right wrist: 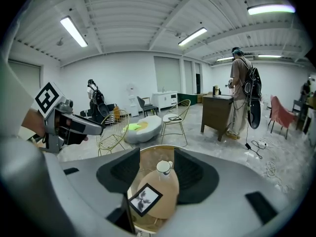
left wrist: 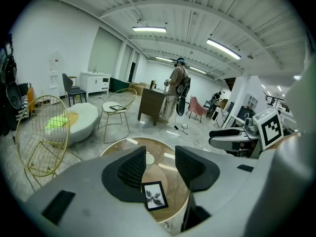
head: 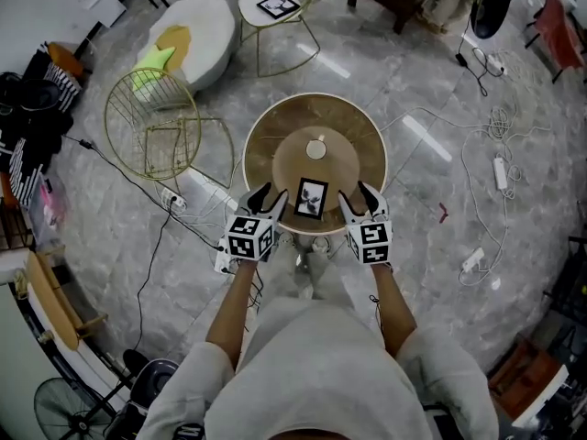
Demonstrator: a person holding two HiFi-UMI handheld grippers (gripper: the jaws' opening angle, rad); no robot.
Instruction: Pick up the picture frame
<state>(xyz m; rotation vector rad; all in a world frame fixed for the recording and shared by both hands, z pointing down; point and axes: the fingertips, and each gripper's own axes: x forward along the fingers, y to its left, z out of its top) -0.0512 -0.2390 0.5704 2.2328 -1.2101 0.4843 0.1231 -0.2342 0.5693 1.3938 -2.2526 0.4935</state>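
Black rectangular picture frame [head: 311, 197] w/ dark floral print lay on tan round wooden disc [head: 336, 172], near its front edge. Disc sat atop round brown glass-topped table [head: 268, 132]. Small white cup [head: 315, 148] stood farther back on same disc, apart from frame. L gripper [head: 268, 196] hovered just left of frame, R gripper [head: 358, 196] just right, neither touching it. Both grippers' jaws spread apart, nothing pinched btwn them. Gold wire chair [head: 151, 122] stood beside table on person's left.
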